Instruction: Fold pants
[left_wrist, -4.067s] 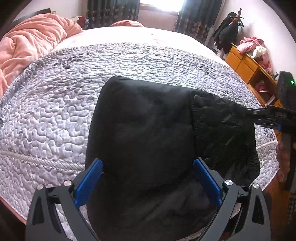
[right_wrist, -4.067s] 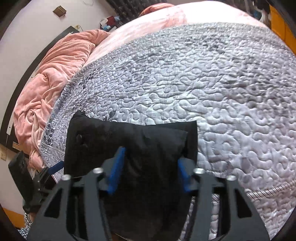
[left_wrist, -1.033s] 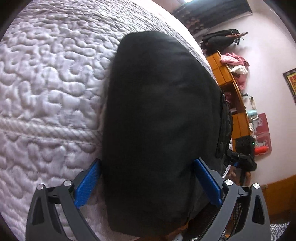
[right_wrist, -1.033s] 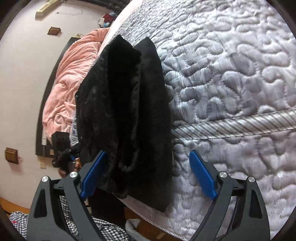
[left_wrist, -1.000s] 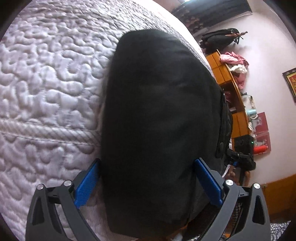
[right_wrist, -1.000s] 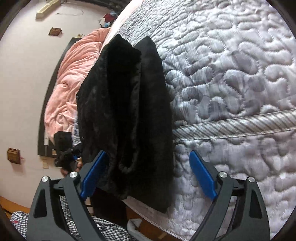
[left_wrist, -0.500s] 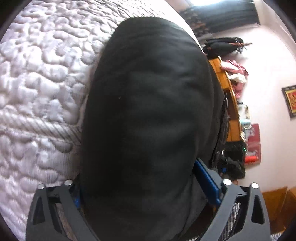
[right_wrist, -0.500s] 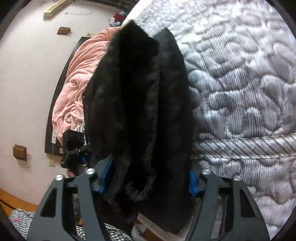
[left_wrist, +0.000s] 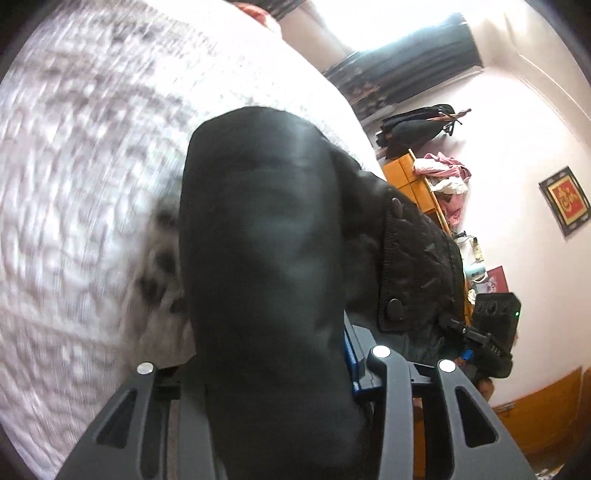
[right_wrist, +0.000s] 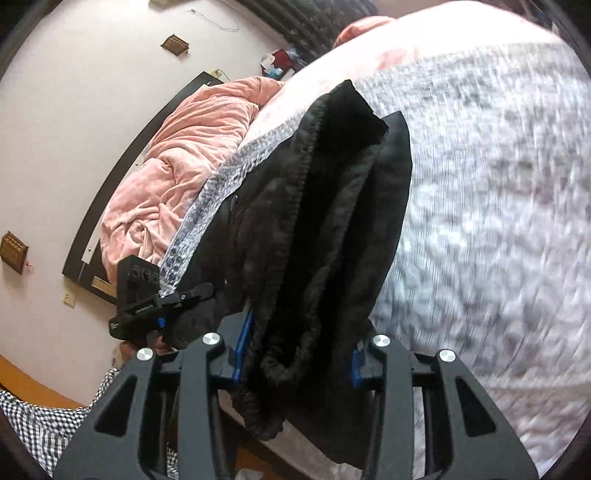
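Both tongs have just been closing and now pinch the black pants (left_wrist: 266, 266): the left gripper (left_wrist: 273, 365) clamps one end, the right gripper (right_wrist: 295, 362) the bunched other end, over the near edge of the grey quilted bed (right_wrist: 498, 221). Beyond the pants, the left view alone shows an orange dresser (left_wrist: 413, 177) and a framed picture (left_wrist: 563, 201); the right view alone shows a pink blanket (right_wrist: 177, 177) and checked fabric (right_wrist: 37, 421).

The black pants (left_wrist: 266, 258) hide the left gripper (left_wrist: 266, 363)'s left pad and most of both pads of the right gripper (right_wrist: 295, 350). The quilted bed (left_wrist: 81, 177) is motion-blurred.
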